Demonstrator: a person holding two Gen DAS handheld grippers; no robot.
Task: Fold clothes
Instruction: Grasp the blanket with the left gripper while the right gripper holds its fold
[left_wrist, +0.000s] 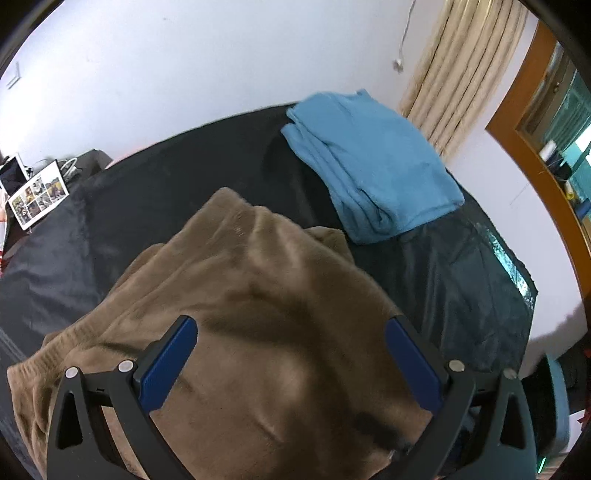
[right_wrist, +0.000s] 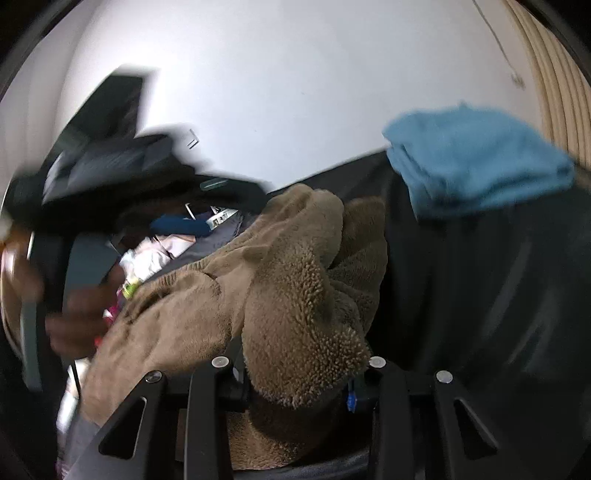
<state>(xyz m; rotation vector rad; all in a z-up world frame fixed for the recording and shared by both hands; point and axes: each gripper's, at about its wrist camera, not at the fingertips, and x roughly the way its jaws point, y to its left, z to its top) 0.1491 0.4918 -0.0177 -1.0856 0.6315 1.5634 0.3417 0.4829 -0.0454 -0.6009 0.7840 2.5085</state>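
One brown fleece garment (left_wrist: 258, 314) sprawls on the black sheet (left_wrist: 147, 206), under and ahead of the left gripper (left_wrist: 291, 332), whose blue-padded jaws gape wide, gripping nothing. The right gripper (right_wrist: 299, 369) has its jaws closed on a bunched fold of that fleece. Beyond both jaws, to the right, sits a folded blue towel (left_wrist: 373, 166).

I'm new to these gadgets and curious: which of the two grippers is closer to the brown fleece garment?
Right. The right gripper is shut on the brown fleece garment, fabric bunched between its fingers. The left gripper hangs open just above the same garment, gripping nothing.
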